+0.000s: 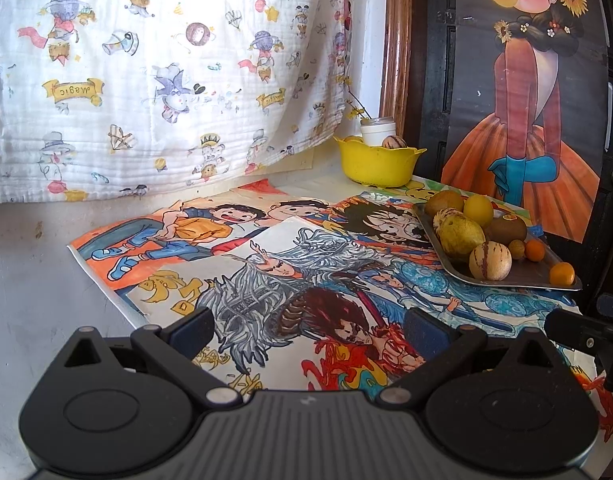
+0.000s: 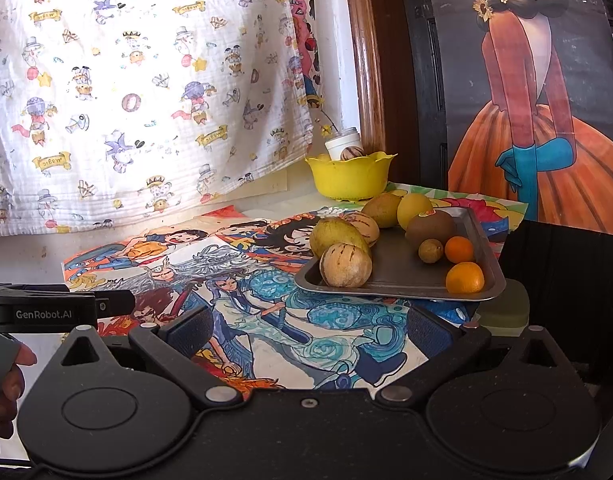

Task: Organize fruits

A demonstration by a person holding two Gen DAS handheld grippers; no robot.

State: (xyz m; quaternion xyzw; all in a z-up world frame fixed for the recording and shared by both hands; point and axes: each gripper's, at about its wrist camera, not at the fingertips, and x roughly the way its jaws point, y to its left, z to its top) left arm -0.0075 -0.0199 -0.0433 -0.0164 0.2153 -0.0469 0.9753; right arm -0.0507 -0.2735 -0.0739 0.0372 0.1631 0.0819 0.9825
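A grey metal tray (image 2: pixel 402 280) (image 1: pixel 546 278) at the right holds several fruits: striped pepino melons (image 2: pixel 345 265) (image 1: pixel 490 261), a green-yellow mango (image 2: pixel 334 234) (image 1: pixel 462 235), a kiwi (image 2: pixel 431 226) (image 1: pixel 506 227), a lemon (image 2: pixel 413 204) (image 1: pixel 478 209) and small oranges (image 2: pixel 464 278) (image 1: pixel 562 274). A yellow bowl (image 2: pixel 350 176) (image 1: pixel 378 164) behind it holds a striped fruit (image 2: pixel 351 153) (image 1: pixel 393 142). My left gripper (image 1: pixel 310 330) is open and empty over the drawings. My right gripper (image 2: pixel 310 334) is open and empty just before the tray.
Colourful cartoon drawings (image 1: pixel 242 264) (image 2: pixel 242 264) cover the table. A printed cloth (image 1: pixel 146 80) hangs behind. A white jar (image 1: pixel 378 130) stands behind the bowl. A poster of a girl (image 2: pixel 546 120) leans on dark furniture at the right. The left gripper shows in the right wrist view (image 2: pixel 58 308).
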